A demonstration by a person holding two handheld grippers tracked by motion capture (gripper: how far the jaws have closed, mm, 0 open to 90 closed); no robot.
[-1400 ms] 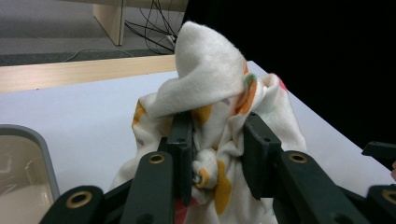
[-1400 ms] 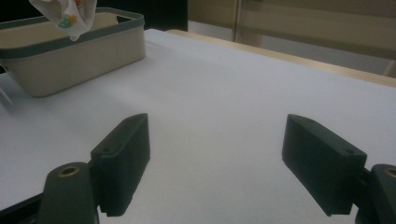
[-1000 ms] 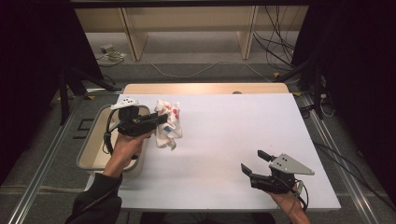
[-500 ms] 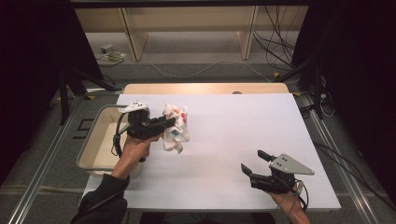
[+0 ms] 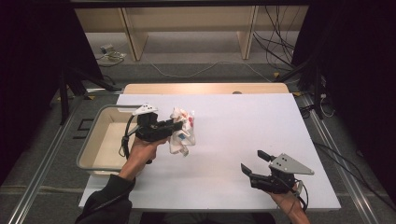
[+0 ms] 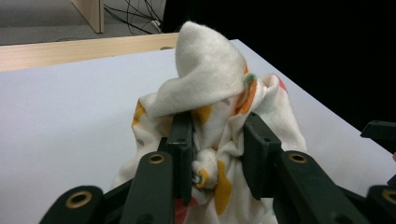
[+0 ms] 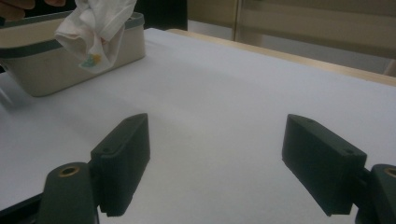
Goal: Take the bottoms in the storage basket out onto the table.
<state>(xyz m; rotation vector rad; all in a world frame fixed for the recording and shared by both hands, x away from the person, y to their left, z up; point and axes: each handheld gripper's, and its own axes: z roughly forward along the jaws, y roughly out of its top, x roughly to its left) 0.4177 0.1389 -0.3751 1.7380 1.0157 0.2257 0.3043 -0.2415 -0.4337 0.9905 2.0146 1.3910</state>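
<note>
My left gripper (image 5: 175, 125) carries a crumpled white cloth with orange and red printed spots (image 5: 182, 133) above the white tabletop (image 5: 233, 140), just right of the beige plastic tub (image 5: 88, 151).

The jaws are narrowed on a bunched fold of the cloth, which stands up past them and hangs down beneath; the cloth is clear of the tub rim and, as far as I can judge, off the table; my right gripper (image 5: 254, 168) rests low near the front right corner with its jaws wide and nothing between them; the cloth lies well apart from it, up and to the left, its long axis roughly vertical; the left hand (image 5: 142, 150) is plainly the nearer; I can read no writing or label on the cloth, only coloured blobs.
</note>
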